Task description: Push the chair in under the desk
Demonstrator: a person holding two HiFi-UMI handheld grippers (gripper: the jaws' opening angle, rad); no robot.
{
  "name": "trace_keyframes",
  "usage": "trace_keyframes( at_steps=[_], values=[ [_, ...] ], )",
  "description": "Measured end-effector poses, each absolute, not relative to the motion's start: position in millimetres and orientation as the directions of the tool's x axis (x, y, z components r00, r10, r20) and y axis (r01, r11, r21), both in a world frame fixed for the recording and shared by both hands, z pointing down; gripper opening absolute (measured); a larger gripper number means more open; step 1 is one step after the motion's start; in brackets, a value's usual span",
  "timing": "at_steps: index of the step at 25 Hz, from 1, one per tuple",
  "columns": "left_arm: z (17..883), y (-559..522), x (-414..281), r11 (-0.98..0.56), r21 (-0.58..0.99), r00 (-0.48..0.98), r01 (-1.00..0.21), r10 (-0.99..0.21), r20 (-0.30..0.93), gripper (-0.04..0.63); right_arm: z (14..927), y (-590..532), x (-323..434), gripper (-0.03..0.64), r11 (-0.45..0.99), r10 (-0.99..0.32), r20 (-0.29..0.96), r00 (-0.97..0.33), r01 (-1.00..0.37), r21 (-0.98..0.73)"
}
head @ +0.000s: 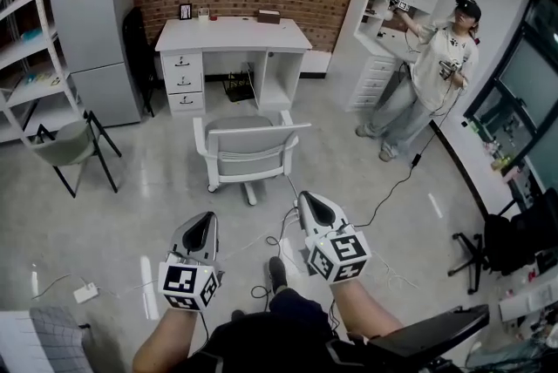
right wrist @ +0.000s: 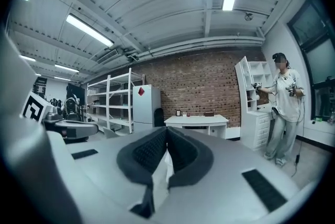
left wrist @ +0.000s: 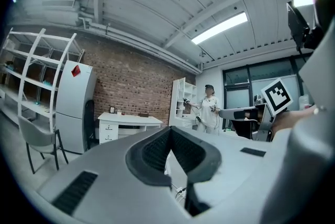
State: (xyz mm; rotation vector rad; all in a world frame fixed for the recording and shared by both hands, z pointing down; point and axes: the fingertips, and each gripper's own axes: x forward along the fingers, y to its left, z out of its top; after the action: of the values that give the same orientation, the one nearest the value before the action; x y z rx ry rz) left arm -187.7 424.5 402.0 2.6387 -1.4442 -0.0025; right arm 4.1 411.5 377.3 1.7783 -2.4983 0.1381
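Jaws on the left gripper and the right gripper are pressed together, pinching nothing, and both are held low at the near edge with bare floor ahead. Farther off, centre, stands the chair, white, its backrest facing near and its seat pointing at the kneehole of the desk, not yet tucked under. It looks light and seems to sit on a wheeled base, so it should roll readily but may swivel if pushed off-centre. Best contact is probably the backrest's top rail, one shut gripper on each side of its middle. A cable lies right of the base, a possible snag.
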Motion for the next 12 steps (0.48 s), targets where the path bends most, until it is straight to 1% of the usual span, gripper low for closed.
trace_keyframes(
  at_steps=[12],
  values=[
    [402, 351, -186, -0.472, 0.092, 0.479, -0.877, -0.873, 0.091, 0.008, 385, 328, 13, 0.006, 0.388, -0.914, 0.103, -0.392, -0.92, -0.057]
  ],
)
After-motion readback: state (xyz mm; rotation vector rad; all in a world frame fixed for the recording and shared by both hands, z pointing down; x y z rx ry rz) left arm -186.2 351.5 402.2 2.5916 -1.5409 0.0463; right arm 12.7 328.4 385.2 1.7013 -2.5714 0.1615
